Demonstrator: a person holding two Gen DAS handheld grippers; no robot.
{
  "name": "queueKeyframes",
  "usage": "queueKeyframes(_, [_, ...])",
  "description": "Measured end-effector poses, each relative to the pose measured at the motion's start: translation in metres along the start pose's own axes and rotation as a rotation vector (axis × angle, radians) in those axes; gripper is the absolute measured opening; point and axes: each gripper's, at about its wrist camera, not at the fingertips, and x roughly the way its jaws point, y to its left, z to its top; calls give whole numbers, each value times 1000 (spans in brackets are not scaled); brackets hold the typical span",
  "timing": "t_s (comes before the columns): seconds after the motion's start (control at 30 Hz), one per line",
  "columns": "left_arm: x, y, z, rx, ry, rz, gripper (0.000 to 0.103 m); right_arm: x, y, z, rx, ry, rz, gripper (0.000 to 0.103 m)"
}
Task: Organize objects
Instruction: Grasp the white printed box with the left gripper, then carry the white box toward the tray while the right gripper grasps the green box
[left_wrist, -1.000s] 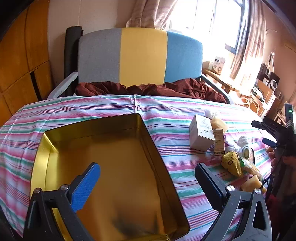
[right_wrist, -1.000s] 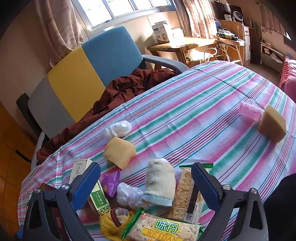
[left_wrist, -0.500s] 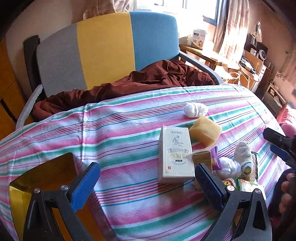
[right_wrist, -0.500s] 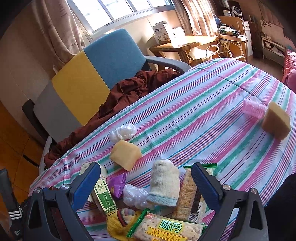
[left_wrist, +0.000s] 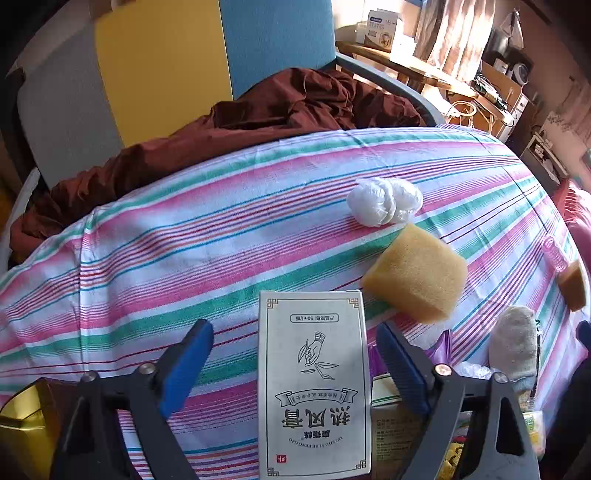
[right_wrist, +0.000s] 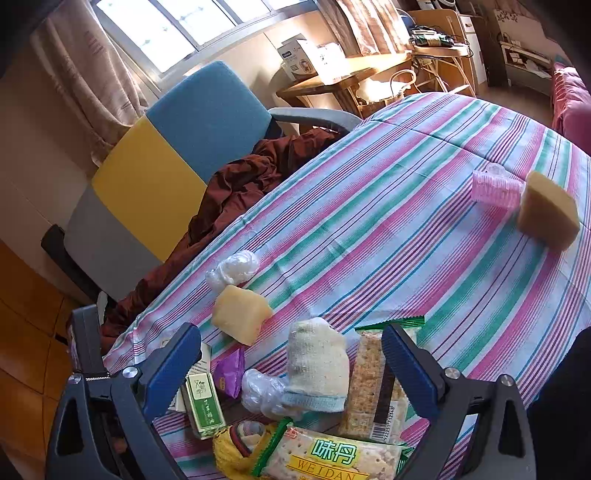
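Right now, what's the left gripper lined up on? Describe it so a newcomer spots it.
On the striped tablecloth, at the left end of the clutter, just nearer than the yellow sponge, a tall white carton stands between the open fingers of the left gripper. It alone bears a line drawing of a hand holding a leafy sprig.

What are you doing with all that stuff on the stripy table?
A person with a gripper in each hand is tidying up. The left gripper has just been closing around the white box, which stands between its jaws; the right pad looks near the box, but there is a gap on the left, so it is not gripped yet. The right gripper hangs open over a pile with a rolled sock and cracker packets.
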Motion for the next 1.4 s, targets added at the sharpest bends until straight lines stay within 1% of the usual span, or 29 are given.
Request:
queueKeyframes(0.03, [3,4,-2,-17,16,-17,76,0,0,0,-1,1,-1,100])
queueKeyframes(0.07, [6,9,-5,-41,31,-32,72,1,1,0,-4,2,-3,100])
queueKeyframes(0.13, [8,20,-12,-89,52,-62,68,1,2,-1,-11,1,-12,100])
queueKeyframes(0.17, [8,25,-17,-108,54,-72,62,1,2,-1,-14,0,-15,100])
queueKeyframes(0.2, [6,29,-21,-115,42,-68,59,2,2,-1,-16,1,-18,100])
queueKeyframes(0.27, [0,34,-29,-123,30,-51,58,2,2,-1,-21,2,-26,100])
queueKeyframes(0.33, [-5,38,-35,-143,28,-53,57,3,3,-2,-28,5,-31,100])
queueKeyframes(0.43, [-16,42,-47,-161,17,-40,53,5,6,-3,-49,14,-24,100])
queueKeyframes(0.5, [-24,45,-55,-172,2,-25,53,8,10,-4,-67,27,-18,100])
queueKeyframes(0.57, [-29,45,-64,-176,4,-2,53,10,13,-5,-85,42,-14,100])
queueKeyframes(0.7, [-37,30,-89,-139,8,16,53,11,18,-7,-111,51,-13,100])
queueKeyframes(0.83, [-45,16,-109,-129,11,28,53,9,16,-6,-99,43,-13,100])
queueKeyframes(0.93, [-50,8,-121,-119,20,26,53,7,16,-5,-95,37,11,100])
queueKeyframes(1.0, [-53,4,-125,-107,25,24,53,5,17,-5,-90,38,46,99])
queueKeyframes(1.07, [-56,-3,-127,-66,19,29,53,3,18,-4,-81,36,90,99])
queueKeyframes(1.17, [-59,-8,-123,-4,-14,45,53,1,16,-3,-51,38,149,99])
queueKeyframes(1.2, [-59,-9,-121,17,-34,59,53,1,16,-3,-43,49,168,99])
queueKeyframes(1.23, [-55,-8,-118,28,-39,88,52,3,16,-4,-38,61,183,99])
queueKeyframes(1.3, [-43,2,-112,-30,-6,61,52,4,18,-5,-41,71,179,99])
queueKeyframes(1.4, [-41,12,-108,-73,-43,47,51,5,18,-5,-39,82,197,99])
